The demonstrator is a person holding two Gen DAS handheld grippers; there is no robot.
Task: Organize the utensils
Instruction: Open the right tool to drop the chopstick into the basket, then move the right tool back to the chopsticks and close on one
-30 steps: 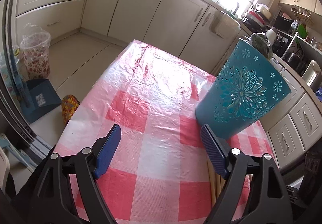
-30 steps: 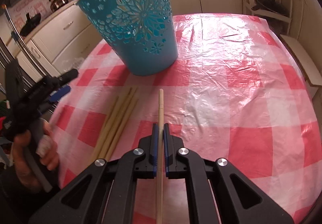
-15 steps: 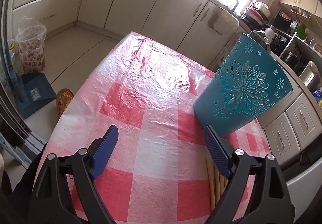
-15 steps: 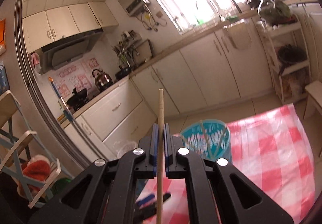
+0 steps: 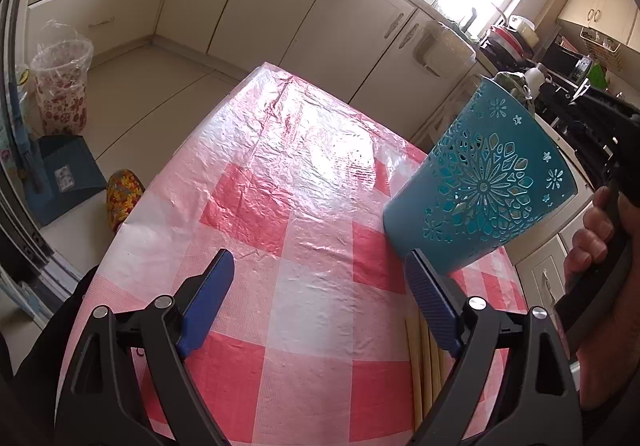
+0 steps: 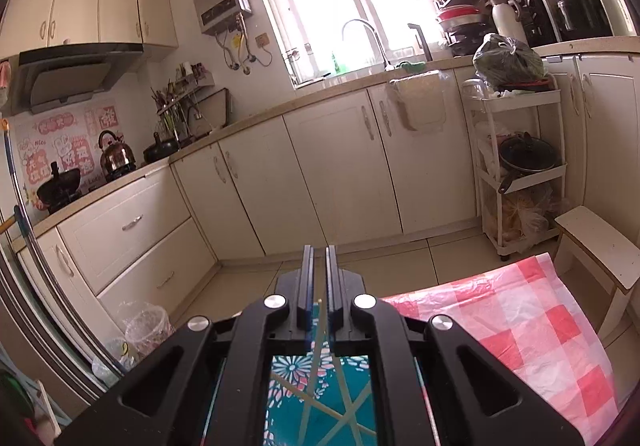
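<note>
Holder [image 5: 480, 181], teal, at 3 o'clock on table [image 5: 304, 181]; left gripper [image 5: 320, 306] fingers wide, empty. Right gripper [image 6: 319, 286] pinches chopstick [image 6: 318, 320] above holder.

Left tongs [image 5: 316, 310] gape wide, tilted downward; right tongs [image 6: 319, 278] are pinched together.

The holder [image 5: 480, 189] stands on the worktop [image 5: 304, 205], right side; loose chopsticks [image 5: 420, 374] lie in front of it; more chopsticks [image 6: 320, 402] stand inside
</note>
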